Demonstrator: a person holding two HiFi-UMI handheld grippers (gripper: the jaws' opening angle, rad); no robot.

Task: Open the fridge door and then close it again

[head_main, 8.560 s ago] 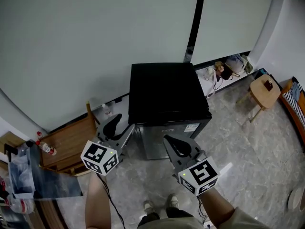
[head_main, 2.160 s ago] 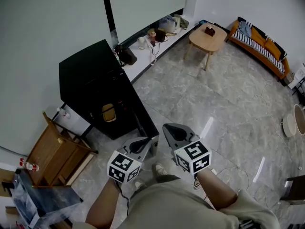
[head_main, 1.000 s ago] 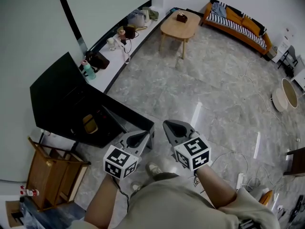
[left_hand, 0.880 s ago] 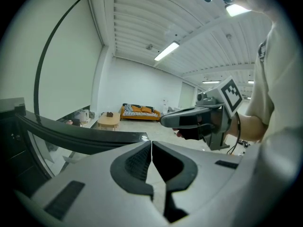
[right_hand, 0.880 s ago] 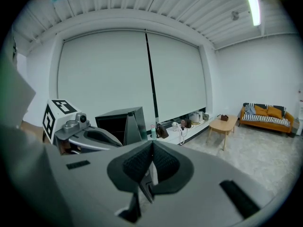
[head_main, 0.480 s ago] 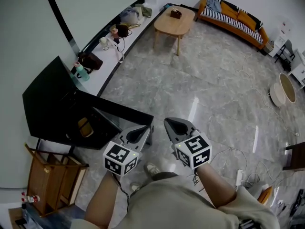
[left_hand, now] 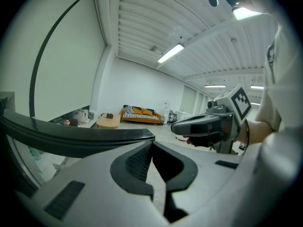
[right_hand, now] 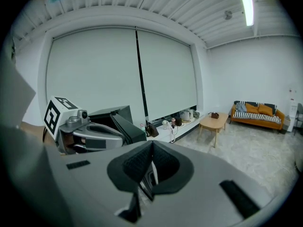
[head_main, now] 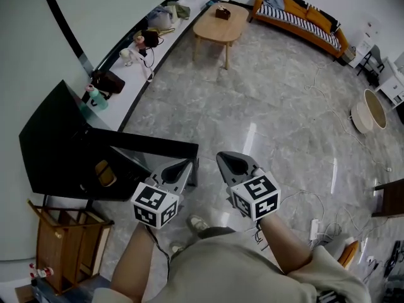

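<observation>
The left claw (head_main: 185,164) and the right claw (head_main: 226,158) are both closed and empty. If one pushes the open glossy black fridge door (head_main: 145,145) at its free edge, the tip may slip off.

A wooden table (head_main: 218,23) stands near an orange sofa (head_main: 303,14). Bags (head_main: 102,81) sit on a white ledge (head_main: 127,98). 1 round basin (head_main: 368,109) and loose cables (head_main: 297,201) lie on the marble floor (head_main: 265,106).
</observation>
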